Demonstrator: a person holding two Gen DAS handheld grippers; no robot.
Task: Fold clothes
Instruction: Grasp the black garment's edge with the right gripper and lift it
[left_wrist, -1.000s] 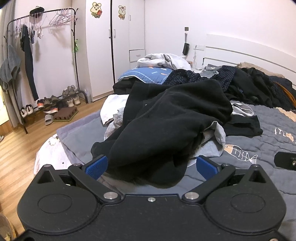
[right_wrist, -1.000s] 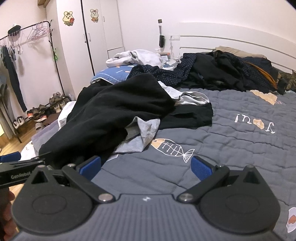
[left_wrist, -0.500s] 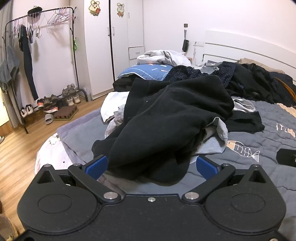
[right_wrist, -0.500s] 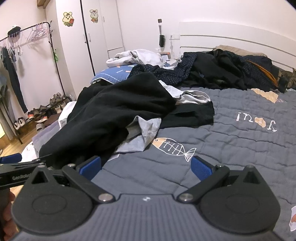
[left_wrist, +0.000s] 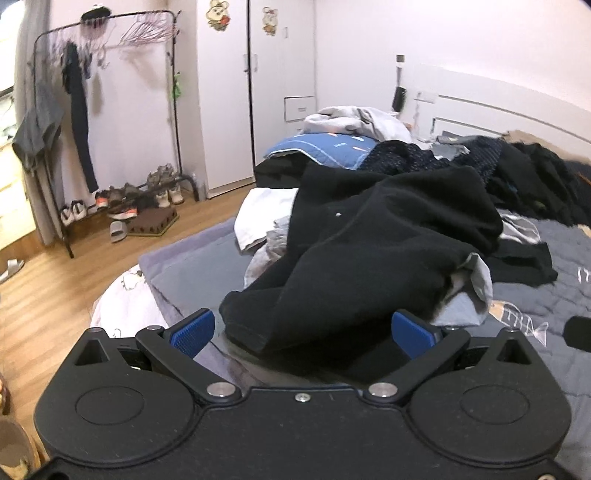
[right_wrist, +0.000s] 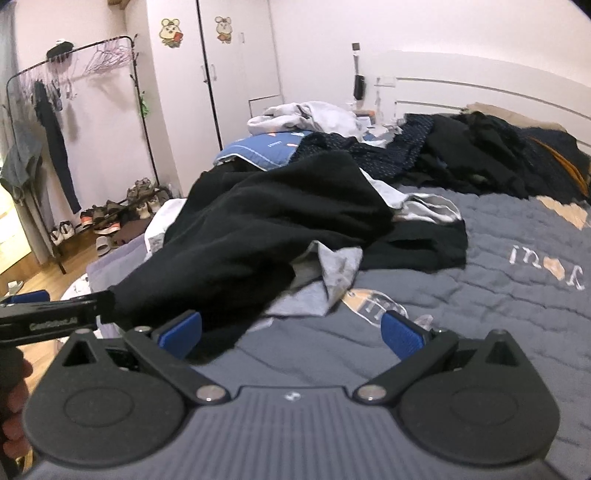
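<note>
A crumpled black garment (left_wrist: 369, 251) lies in a heap on the grey quilted bed (left_wrist: 554, 295), over a light grey garment (left_wrist: 469, 295). My left gripper (left_wrist: 303, 332) is open, its blue pads on either side of the black garment's near hem. In the right wrist view the same black garment (right_wrist: 266, 229) lies to the left and the grey garment (right_wrist: 332, 273) beside it. My right gripper (right_wrist: 291, 332) is open and empty above the quilt (right_wrist: 480, 295), with its left pad at the garment's edge. The left gripper (right_wrist: 48, 314) shows at the far left.
More dark clothes (right_wrist: 480, 155) are piled by the headboard, with a blue pillow (left_wrist: 325, 147) and white laundry (left_wrist: 354, 118) behind the heap. A clothes rack (left_wrist: 103, 110) with shoes (left_wrist: 122, 203) stands on the wooden floor to the left, beside a white wardrobe (left_wrist: 251, 92).
Both grippers have drawn a little closer to the black garment, and both views have swung slightly to the left. Both stay open.
</note>
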